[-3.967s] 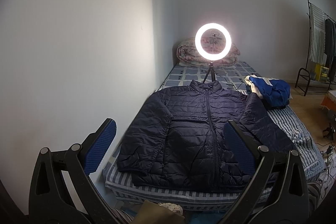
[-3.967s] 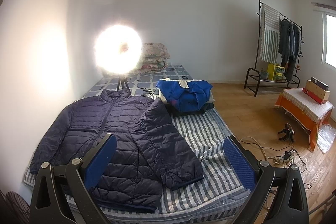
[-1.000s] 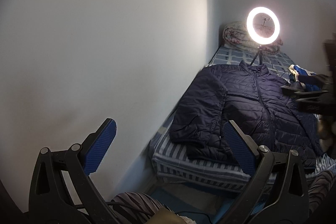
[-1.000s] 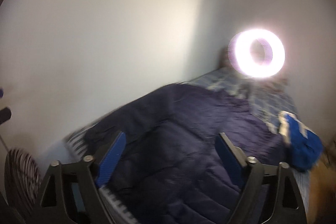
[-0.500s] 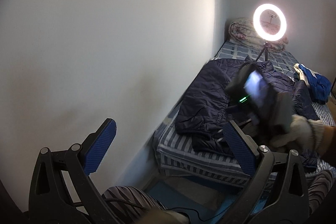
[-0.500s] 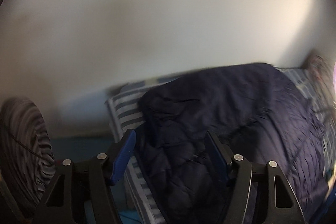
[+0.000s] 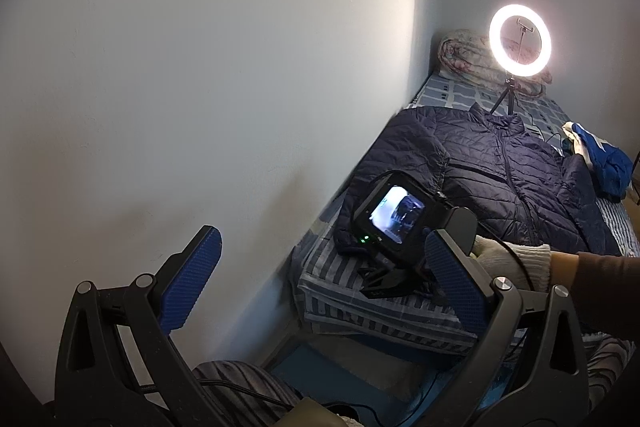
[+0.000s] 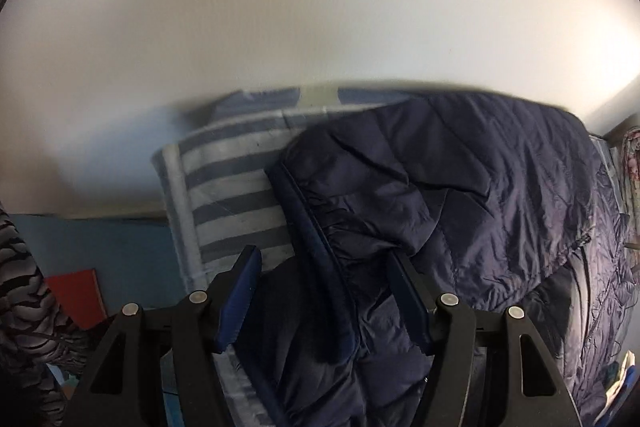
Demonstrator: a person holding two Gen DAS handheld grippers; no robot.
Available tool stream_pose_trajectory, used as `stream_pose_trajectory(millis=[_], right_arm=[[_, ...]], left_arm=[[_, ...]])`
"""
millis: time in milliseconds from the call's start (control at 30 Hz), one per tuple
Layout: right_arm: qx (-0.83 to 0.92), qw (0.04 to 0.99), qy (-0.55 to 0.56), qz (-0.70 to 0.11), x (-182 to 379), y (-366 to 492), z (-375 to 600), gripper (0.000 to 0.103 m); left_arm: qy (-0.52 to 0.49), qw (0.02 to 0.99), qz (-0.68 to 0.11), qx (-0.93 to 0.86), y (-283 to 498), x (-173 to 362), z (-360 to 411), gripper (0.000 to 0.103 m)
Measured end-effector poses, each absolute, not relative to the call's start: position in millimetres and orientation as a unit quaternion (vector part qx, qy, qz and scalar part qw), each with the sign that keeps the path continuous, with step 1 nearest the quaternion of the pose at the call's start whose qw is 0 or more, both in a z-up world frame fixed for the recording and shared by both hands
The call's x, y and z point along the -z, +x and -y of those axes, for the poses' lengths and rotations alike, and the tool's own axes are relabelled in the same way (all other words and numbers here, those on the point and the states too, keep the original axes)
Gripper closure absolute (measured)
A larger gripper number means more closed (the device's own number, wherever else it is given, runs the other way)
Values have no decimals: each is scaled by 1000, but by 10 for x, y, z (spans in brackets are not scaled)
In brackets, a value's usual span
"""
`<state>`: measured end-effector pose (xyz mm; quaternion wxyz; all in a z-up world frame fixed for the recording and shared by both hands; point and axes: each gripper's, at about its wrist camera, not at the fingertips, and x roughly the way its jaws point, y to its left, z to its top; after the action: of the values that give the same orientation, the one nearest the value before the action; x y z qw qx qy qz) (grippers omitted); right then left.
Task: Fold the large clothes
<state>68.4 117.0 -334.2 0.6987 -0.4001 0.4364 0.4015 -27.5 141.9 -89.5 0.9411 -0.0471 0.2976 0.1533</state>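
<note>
At the foot corner of the striped bed (image 8: 224,183), beside the wall, the navy puffer jacket (image 7: 500,179) lies spread flat, front up, and my right hand-held gripper (image 8: 324,307) sits spread around the sleeve cuff (image 8: 316,267), pads either side, not yet pinching. My left hand-held gripper (image 7: 320,287) hangs spread and empty, well back from the bed. Best to close on the cuff band, not slippery quilting, then carry the sleeve across the chest
</note>
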Motion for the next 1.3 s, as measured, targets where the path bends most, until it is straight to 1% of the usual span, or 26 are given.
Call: stream_pose_trajectory(millis=[33,67,100,133,200,267,300,400,533,667,800,900,1000,1067,1200,1300], right_arm=[[-402,697,-402,-436,3345,687,-1167,37],[-404,697,-402,-435,3352,691,-1165,44],[-405,697,-400,-436,3351,705,-1159,55],[-403,698,-397,-439,3344,729,-1147,61],[-405,701,-376,-451,3301,818,-1104,83],[-417,707,-329,-466,3177,953,-988,93],[-424,712,-300,-473,3095,1025,-914,96],[-433,732,-218,-479,2824,1280,-629,100],[-416,764,-117,-479,2489,1691,-140,100],[-382,794,-25,-472,2180,2188,469,100],[-336,817,38,-467,2059,2595,925,100],[-298,831,59,-467,2051,2875,1209,100],[-263,843,57,-466,2193,3116,1425,100],[-240,850,48,-466,2255,3281,1516,100],[-191,864,34,-464,2266,3545,1876,100],[-154,878,30,-452,2265,3770,2175,100]], left_arm=[[-50,941,-300,-151,-235,908,-1420,0],[-51,940,-301,-149,-212,917,-1417,0],[-53,940,-302,-147,-187,921,-1410,0],[-53,941,-303,-145,-150,925,-1396,0],[-51,941,-304,-141,-92,936,-1363,0],[-49,942,-303,-136,-43,936,-1321,0],[-48,943,-302,-132,-19,936,-1301,0],[-42,946,-297,-119,95,935,-1218,0],[-49,950,-295,-88,309,923,-1129,0],[-71,955,-286,-34,693,834,-968,0],[-65,964,-257,1,1209,715,-760,0],[-63,964,-256,34,1689,736,-606,0],[-41,964,-259,51,2086,897,-461,0],[-19,958,-283,36,2284,1062,-359,0],[-47,944,-324,34,2419,1306,-286,0],[-49,942,-329,50,2480,1337,-178,0]])
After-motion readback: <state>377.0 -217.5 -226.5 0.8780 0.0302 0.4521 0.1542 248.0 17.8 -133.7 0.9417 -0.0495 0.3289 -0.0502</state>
